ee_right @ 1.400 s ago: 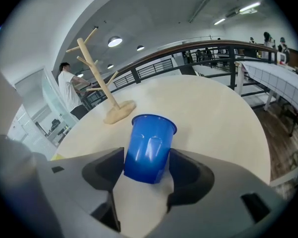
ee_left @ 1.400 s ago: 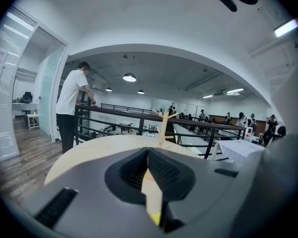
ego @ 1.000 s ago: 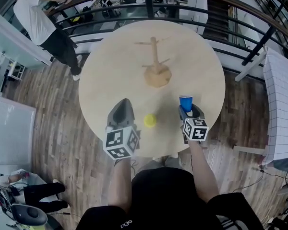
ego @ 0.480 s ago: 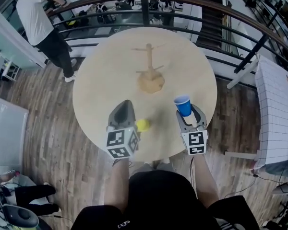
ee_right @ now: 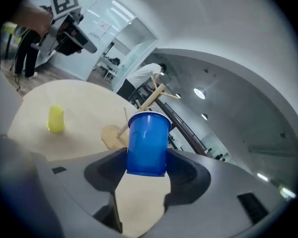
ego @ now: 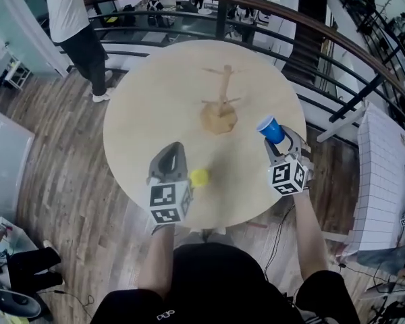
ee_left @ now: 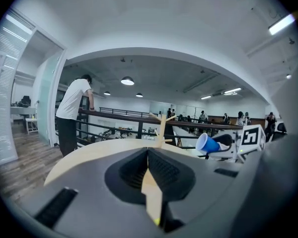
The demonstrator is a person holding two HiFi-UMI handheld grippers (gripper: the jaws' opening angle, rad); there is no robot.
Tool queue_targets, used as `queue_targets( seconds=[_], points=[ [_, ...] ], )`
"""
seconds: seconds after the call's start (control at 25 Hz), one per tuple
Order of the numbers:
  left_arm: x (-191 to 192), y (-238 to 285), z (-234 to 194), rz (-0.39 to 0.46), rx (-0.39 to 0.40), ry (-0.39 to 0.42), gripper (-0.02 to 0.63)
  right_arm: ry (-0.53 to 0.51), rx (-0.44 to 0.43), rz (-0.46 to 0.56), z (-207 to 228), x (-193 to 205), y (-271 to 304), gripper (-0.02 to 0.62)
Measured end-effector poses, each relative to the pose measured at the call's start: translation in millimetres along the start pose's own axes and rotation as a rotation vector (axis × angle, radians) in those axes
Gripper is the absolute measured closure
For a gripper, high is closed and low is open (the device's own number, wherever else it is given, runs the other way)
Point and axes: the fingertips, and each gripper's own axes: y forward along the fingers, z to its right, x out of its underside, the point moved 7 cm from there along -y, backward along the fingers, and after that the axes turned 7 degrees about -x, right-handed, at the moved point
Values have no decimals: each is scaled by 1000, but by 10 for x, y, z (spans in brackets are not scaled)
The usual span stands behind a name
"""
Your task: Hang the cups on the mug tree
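Note:
A wooden mug tree (ego: 224,98) stands past the middle of the round table (ego: 142,120), its pegs bare. My right gripper (ego: 278,139) is shut on a blue cup (ego: 271,129), held in the air over the table's right edge and tilted, mouth up and to the left. The right gripper view has the blue cup (ee_right: 148,143) clamped between the jaws, with the mug tree (ee_right: 156,97) beyond it. A yellow cup (ego: 199,177) stands mouth-down on the table beside my left gripper (ego: 173,150), which is shut and empty. The left gripper view shows the mug tree (ee_left: 161,129) and the blue cup (ee_left: 207,144).
A dark railing (ego: 337,59) curves round the table's far side. A person in a white shirt (ego: 71,9) leans on it at the far left. A white gridded panel (ego: 381,174) stands to the right. Wood floor surrounds the table.
My right gripper has risen off the table with the blue cup, moved right and rolled, so the cup now tilts. The left gripper and yellow cup stayed put.

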Motion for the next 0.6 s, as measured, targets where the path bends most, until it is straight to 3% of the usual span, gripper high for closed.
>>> queue_targets(
  seconds=[0.32, 0.6],
  points=[
    [91, -79, -236, -27, -55, 39, 594, -358, -65, -157, 231, -133, 654, 344],
    [124, -221, -444, -30, -78, 25, 594, -526, -113, -264, 410, -211, 1223, 344]
  ],
)
